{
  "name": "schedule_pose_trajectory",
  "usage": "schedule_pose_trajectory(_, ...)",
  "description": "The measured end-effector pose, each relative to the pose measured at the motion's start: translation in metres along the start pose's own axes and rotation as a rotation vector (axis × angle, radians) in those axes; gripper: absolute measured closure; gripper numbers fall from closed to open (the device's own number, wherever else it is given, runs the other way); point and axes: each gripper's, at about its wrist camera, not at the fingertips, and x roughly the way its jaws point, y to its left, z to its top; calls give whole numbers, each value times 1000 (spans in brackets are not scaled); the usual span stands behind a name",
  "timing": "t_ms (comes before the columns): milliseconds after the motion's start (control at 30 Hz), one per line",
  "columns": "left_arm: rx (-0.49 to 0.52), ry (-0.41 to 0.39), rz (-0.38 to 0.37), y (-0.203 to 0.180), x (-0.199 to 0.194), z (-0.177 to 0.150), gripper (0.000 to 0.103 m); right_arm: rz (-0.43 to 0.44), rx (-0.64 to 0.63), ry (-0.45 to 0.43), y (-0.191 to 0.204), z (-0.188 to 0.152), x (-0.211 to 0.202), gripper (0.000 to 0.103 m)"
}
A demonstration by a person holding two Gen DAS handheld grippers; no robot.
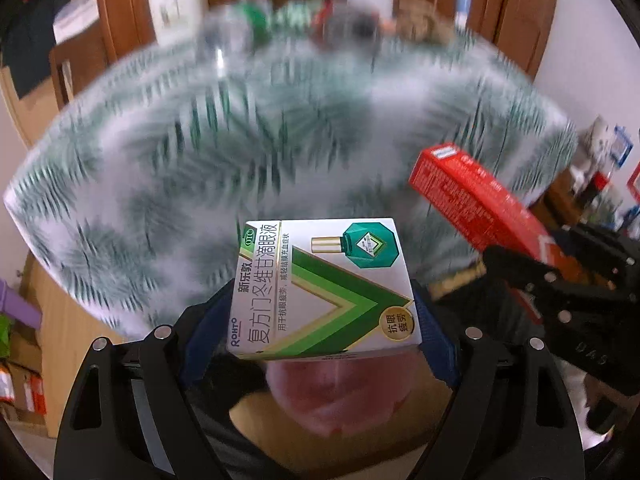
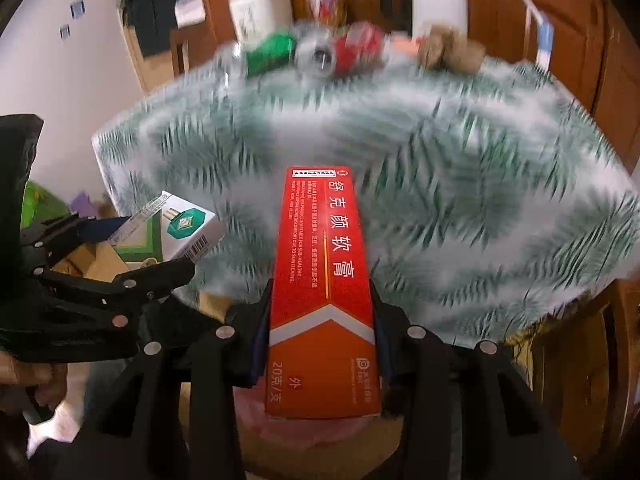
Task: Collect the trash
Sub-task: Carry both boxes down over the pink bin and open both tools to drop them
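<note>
My left gripper (image 1: 322, 312) is shut on a silver and green eye-drop box (image 1: 320, 284), held off the near edge of the table. The box also shows in the right wrist view (image 2: 176, 236). My right gripper (image 2: 320, 320) is shut on a long red ointment box (image 2: 322, 280), which also shows in the left wrist view (image 1: 480, 204) to the right of the left gripper. More trash lies at the table's far edge: a green can (image 2: 272, 54), a silver can (image 2: 316, 58), a red can (image 2: 360, 50) and crumpled brown paper (image 2: 448, 50).
The table (image 2: 440, 160) wears a white cloth with green leaf print and is blurred by motion. A pinkish bag or bin (image 1: 336, 396) lies right below both grippers. Wooden doors, a chair and a white container (image 2: 260, 4) stand behind the table.
</note>
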Motion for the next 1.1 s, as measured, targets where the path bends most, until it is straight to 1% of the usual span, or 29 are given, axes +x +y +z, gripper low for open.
schedule_pose_trajectory(167, -2, 157, 2, 5, 65, -43, 21, 22, 20, 142, -3, -41, 55, 62)
schedule_pose_trajectory(200, -3, 190, -10, 6, 78, -51, 21, 28, 22, 189, -4, -52, 73, 62)
schedule_pose_trajectory(300, -9, 279, -15, 11, 113, -71, 21, 40, 21, 287, -5, -75, 109, 62)
schedule_pose_trajectory(333, -13, 303, -25, 13, 124, -76, 20, 43, 23, 323, -6, -83, 122, 62)
schedule_pose_trajectory(400, -11, 345, -16, 16, 144, -84, 20, 48, 27, 377, -7, -96, 142, 62)
schedule_pose_trajectory(467, -11, 379, -16, 19, 161, -90, 20, 59, 43, 418, -10, -103, 157, 62)
schedule_pose_trajectory(533, -15, 404, -11, 23, 174, -94, 20, 47, 35, 454, -11, -108, 174, 62)
schedule_pose_trajectory(633, -23, 439, -12, 27, 195, -96, 20, 52, 47, 507, -14, -114, 192, 62)
schedule_pose_trajectory(800, -12, 489, -16, 26, 215, -101, 20, 52, 38, 567, -15, -125, 214, 62)
schedule_pose_trajectory(933, 8, 500, -5, 21, 223, -99, 18, 49, 25, 595, -12, -125, 222, 62)
schedule_pose_trajectory(1000, 8, 502, -4, 21, 218, -99, 18, 50, 23, 605, -14, -126, 230, 62)
schedule_pose_trajectory(1100, 5, 512, 12, 21, 222, -99, 17, 55, 23, 615, -15, -127, 236, 62)
